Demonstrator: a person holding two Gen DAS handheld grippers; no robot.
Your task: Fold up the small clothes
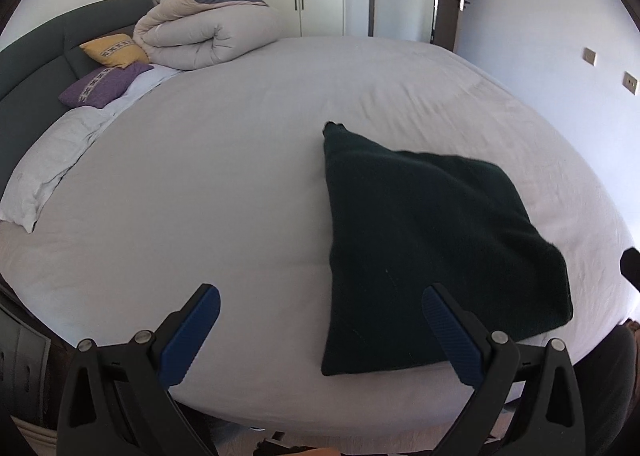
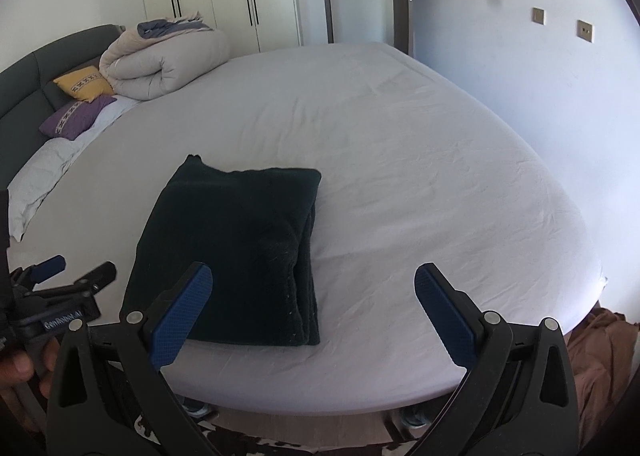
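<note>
From the left wrist, we are holding our left gripper (image 1: pixel 320 330) spread wide and empty above the dark green garment (image 1: pixel 420 256), lying folded near the bed (image 1: pixel 200 176) edge. From the right wrist, our right gripper (image 2: pixel 314 314) is gaping empty too; folding looks finished, so next we are likely needing another garment

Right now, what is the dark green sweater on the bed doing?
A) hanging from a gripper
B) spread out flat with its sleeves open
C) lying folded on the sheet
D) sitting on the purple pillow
C: the sweater lies in stacked layers on the sheet, with both grippers open and off it.
</note>
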